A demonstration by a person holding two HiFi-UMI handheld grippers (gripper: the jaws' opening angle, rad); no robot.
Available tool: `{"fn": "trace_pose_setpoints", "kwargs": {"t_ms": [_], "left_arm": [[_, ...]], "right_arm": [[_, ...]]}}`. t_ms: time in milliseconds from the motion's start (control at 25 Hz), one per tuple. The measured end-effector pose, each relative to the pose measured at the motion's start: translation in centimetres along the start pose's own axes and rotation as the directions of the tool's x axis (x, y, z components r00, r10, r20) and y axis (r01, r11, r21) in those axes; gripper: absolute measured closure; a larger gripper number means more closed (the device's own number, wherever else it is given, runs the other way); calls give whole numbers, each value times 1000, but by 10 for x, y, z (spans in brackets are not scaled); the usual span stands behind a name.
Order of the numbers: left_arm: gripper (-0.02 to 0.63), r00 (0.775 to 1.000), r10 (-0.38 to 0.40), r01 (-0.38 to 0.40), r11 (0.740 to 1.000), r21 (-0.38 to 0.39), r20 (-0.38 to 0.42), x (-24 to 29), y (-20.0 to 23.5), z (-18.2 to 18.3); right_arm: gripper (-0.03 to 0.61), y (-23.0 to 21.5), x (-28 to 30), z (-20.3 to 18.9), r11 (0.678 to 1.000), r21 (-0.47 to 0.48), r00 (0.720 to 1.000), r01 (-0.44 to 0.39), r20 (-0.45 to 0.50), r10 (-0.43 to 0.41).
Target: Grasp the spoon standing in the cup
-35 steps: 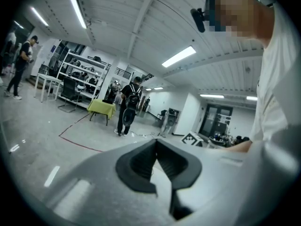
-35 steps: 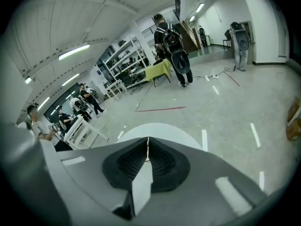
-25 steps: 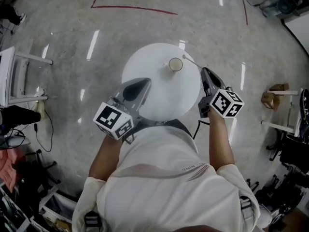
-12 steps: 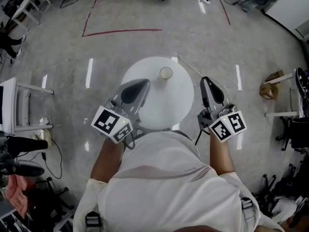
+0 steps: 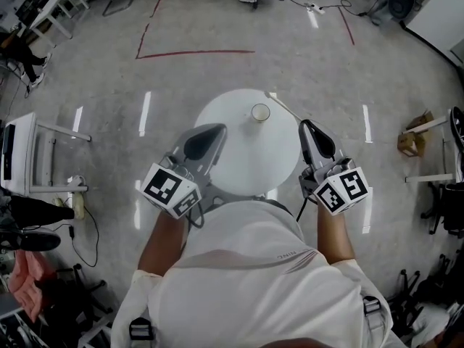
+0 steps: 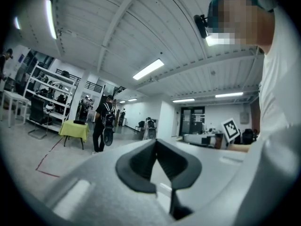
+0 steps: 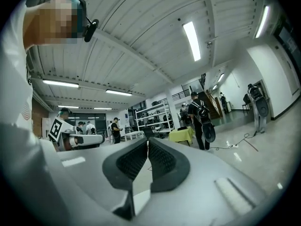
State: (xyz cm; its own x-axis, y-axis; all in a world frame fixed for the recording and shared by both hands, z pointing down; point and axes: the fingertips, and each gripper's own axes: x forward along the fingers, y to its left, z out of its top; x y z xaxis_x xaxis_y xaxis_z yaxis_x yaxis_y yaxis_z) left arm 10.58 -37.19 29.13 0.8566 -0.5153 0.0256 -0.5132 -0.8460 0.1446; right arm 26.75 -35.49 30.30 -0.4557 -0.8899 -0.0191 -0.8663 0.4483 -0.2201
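A small pale cup (image 5: 260,112) stands at the far side of the round white table (image 5: 243,158). Just right of it a thin pale handle (image 5: 284,106) slants toward the table's edge; I cannot tell whether it stands in the cup. My left gripper (image 5: 220,127) hovers over the table's near left, my right gripper (image 5: 305,124) by its right edge, short of the cup. Both gripper views tilt up at the ceiling and show neither cup nor spoon. The left gripper (image 6: 156,140) and the right gripper (image 7: 147,139) are each shut, tips together, on nothing.
Red tape lines (image 5: 196,51) mark the shiny floor beyond the table. A white frame (image 5: 22,151) stands at the left, a brown bag (image 5: 411,142) at the right. People, shelves and a yellow-covered table (image 6: 74,128) fill the room behind.
The head view has shifted, so the table and cup sit a little lower in the picture. The right gripper has drawn back slightly toward the body. Both grippers have stayed shut.
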Motion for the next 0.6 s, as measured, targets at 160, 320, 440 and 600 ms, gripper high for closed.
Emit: {"fn": "trace_pose_setpoints", "kwargs": {"t_ms": [160,320,440,600], "left_arm": [[612,1000,26,-26,1000,-8,1,-15,3,-7],[612,999,49,-48,999,-18,12,-29,10,-8],[612,998,58,-58,998,-22,16,-34,18,-8],[612,998,59,-58,998,-22,20,-43,27,-8]], "right_arm": [[568,18,5,-6,999,-11,999,-44,-20,43],[568,29,14,-12,998,-2,997,-69,-40,69],[568,37,23,-15,996,11,994,-94,-56,94],[568,49,33,-21,994,16,992,-107,-67,108]]}}
